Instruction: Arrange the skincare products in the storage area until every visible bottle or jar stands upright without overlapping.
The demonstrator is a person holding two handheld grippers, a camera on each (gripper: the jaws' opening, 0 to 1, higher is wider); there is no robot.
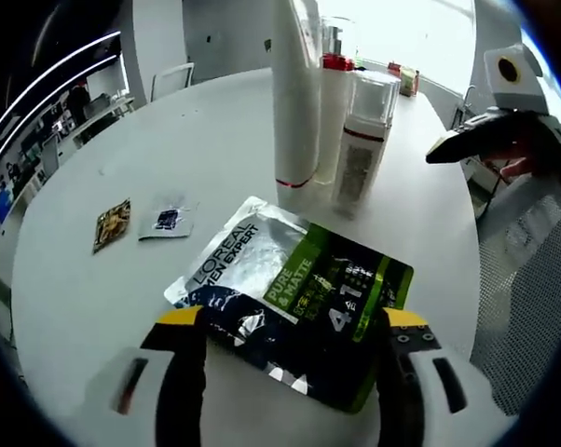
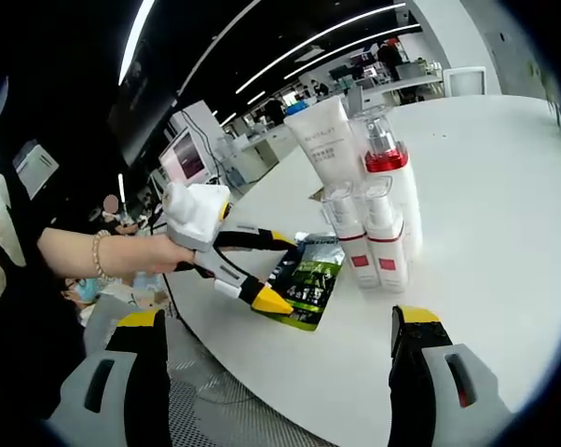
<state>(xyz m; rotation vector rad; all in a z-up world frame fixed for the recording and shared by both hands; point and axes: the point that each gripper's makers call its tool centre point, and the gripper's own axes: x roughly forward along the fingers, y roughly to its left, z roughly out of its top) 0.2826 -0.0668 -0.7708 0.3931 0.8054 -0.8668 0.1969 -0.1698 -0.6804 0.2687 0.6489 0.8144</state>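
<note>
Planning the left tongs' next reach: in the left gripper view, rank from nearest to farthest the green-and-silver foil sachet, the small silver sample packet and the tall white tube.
1. Green-and-silver foil sachet: flat between the left tongs.
2. Small silver sample packet: farther, left.
3. Tall white tube: farthest, upright, centre.

Big round white table [image 1: 215,121] in an open-plan office: dark ceiling with long LED strip lights [image 2: 262,56], rows of desks with monitors [image 2: 183,158] behind, white chair [image 1: 171,77] at far edge, bright window glare.
</note>
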